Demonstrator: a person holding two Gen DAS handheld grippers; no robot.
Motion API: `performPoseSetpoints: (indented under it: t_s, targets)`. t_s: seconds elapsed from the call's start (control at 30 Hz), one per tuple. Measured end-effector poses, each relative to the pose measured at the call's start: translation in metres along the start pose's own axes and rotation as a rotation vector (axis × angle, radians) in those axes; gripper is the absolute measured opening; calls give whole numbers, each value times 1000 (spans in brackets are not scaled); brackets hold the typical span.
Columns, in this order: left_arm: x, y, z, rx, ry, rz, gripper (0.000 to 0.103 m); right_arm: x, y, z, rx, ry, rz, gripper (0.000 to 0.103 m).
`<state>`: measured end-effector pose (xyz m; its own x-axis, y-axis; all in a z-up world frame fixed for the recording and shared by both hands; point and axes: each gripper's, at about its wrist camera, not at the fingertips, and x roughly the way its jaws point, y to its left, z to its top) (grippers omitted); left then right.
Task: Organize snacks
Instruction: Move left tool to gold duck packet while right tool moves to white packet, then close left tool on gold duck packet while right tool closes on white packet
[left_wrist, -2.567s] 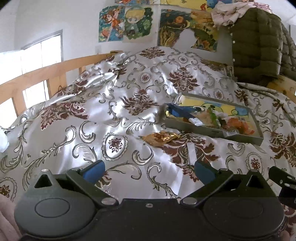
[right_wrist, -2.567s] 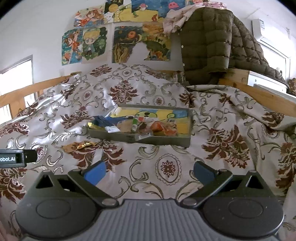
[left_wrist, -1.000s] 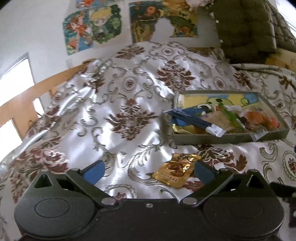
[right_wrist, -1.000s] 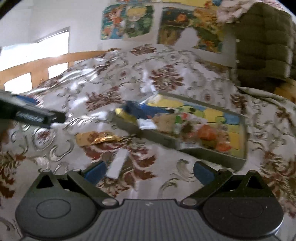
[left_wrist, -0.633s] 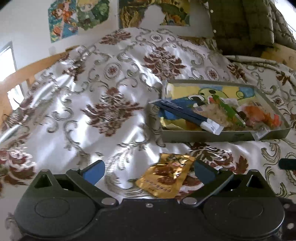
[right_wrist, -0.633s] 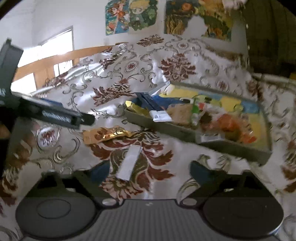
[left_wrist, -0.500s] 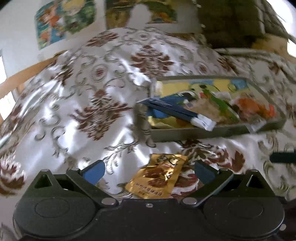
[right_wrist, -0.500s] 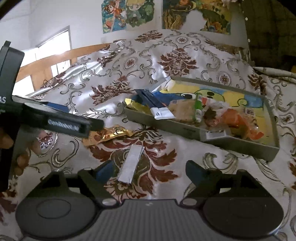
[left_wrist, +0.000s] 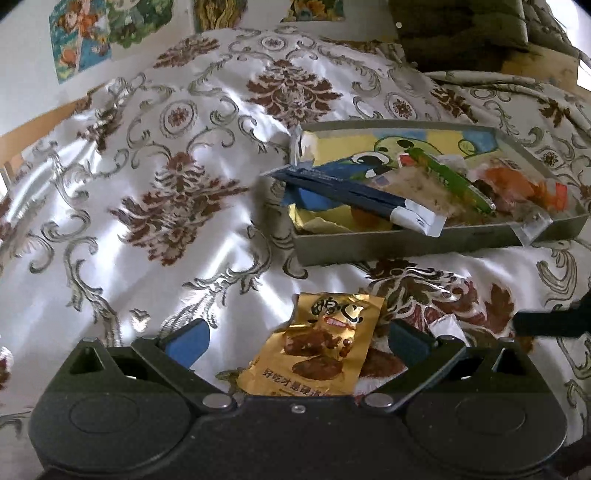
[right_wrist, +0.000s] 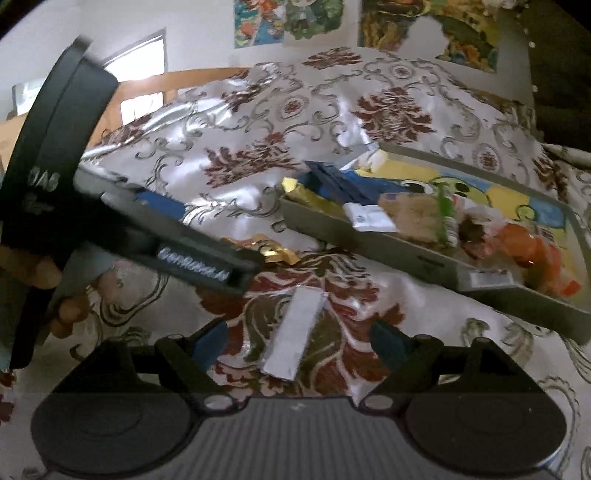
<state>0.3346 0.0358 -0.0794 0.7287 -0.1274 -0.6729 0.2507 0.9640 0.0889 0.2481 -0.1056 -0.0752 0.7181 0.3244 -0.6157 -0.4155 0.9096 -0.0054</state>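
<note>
A gold snack packet (left_wrist: 325, 350) lies flat on the bedspread, between the fingers of my left gripper (left_wrist: 295, 338), which is open with its pads clear of the packet. A narrow silver packet (right_wrist: 295, 338) lies between the fingers of my right gripper (right_wrist: 299, 341). Its jaws are closing and the pads stand apart from the packet. A grey tray (left_wrist: 388, 247) holding several snacks sits just beyond both packets. In the right wrist view, the left gripper (right_wrist: 207, 258) reaches in from the left over the gold packet (right_wrist: 277, 253), in front of the tray (right_wrist: 369, 240).
The patterned satin bedspread (left_wrist: 177, 192) rises toward the wall behind the tray. A wooden bed rail (right_wrist: 184, 79) runs along the left. A dark quilted jacket (left_wrist: 461, 33) hangs at the back right. A person's hand (right_wrist: 33, 273) holds the left gripper.
Both grippers have sunk and come closer to the loose packets. The gold packet now lies between the left fingers. The right jaws have narrowed around the silver packet.
</note>
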Motion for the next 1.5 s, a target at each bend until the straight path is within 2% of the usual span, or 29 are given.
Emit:
performPoseSetpoints:
  t_s: [0.2,0.33,0.5,0.67,1.13,1.37,1.5]
  targets:
    - [14,3,-1,-16,45,-57,102,12,5,-3,-8,34,14,64]
    - [19,11,0,-69,61,-82,100,15,-2,-2,37,40,13,58]
    - [20,15,2,-74,84,-95,95,17,-3,-5,37,55,4,57]
    - [17,17,3,-67,88,-125,76,20,-4,-5,42,62,7,58]
    - [11,14,7,-86,127,-151,66,23,4,-7,0,61,-21,57]
    - [12,13,8,-86,124,-152,65,22,8,-6,-25,47,-53,41]
    - [19,16,4,-115,130,-163,69,24,7,-5,-24,51,-54,43]
